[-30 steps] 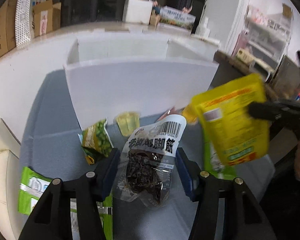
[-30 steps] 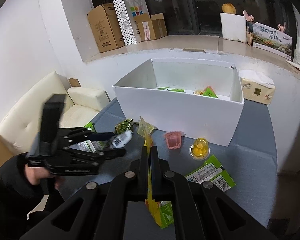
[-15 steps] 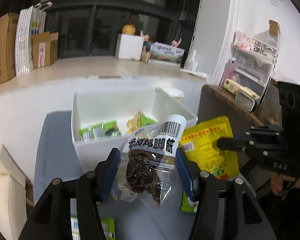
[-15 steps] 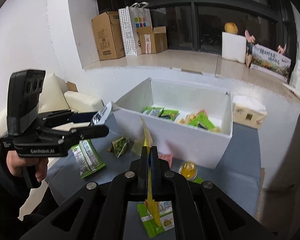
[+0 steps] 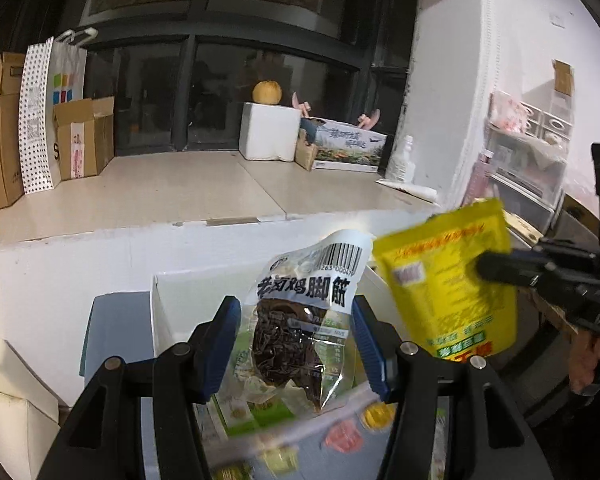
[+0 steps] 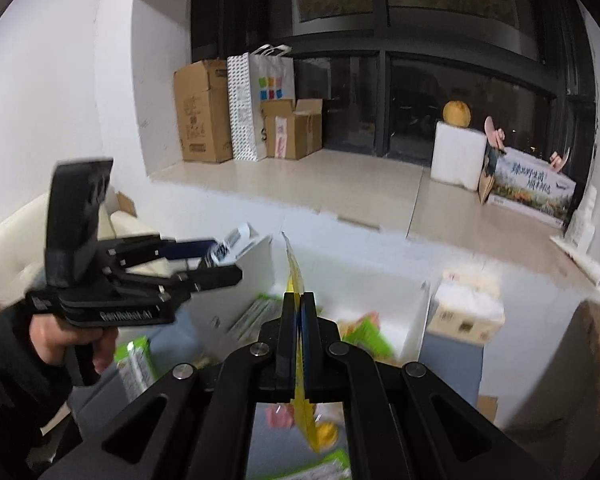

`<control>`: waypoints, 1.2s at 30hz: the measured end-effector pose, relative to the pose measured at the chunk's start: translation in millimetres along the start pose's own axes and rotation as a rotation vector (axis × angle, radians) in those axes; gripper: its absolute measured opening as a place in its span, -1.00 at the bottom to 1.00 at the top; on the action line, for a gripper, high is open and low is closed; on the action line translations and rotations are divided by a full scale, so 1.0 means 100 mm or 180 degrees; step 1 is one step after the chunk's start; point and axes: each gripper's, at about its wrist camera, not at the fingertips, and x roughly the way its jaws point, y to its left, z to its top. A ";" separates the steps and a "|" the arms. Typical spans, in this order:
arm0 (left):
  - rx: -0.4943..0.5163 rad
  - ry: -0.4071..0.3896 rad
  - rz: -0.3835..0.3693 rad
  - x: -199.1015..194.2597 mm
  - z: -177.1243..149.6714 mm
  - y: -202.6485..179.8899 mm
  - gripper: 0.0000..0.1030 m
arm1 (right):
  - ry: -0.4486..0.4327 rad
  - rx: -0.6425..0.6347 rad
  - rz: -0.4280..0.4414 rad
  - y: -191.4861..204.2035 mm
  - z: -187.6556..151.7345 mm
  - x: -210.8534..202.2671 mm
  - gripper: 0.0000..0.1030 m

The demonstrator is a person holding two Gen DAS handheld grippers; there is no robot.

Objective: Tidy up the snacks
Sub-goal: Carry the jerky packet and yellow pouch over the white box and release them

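The left gripper (image 5: 296, 344) clamps a clear snack packet (image 5: 300, 320); the right gripper (image 6: 299, 320) pinches a yellow pouch (image 5: 444, 284). Both hang over the white box (image 5: 188, 300), probably mid-carry; next comes releasing inside.

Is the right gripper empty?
No, the right gripper is shut on a yellow pouch, seen edge-on between its fingers.

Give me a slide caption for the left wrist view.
Left gripper grips a clear snack pack above the white box; right gripper's yellow pouch alongside.
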 end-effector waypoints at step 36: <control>-0.0228 0.0300 0.0319 -0.26 -0.54 0.32 1.00 | 0.0082 0.0664 0.0037 -0.50 -0.30 0.34 1.00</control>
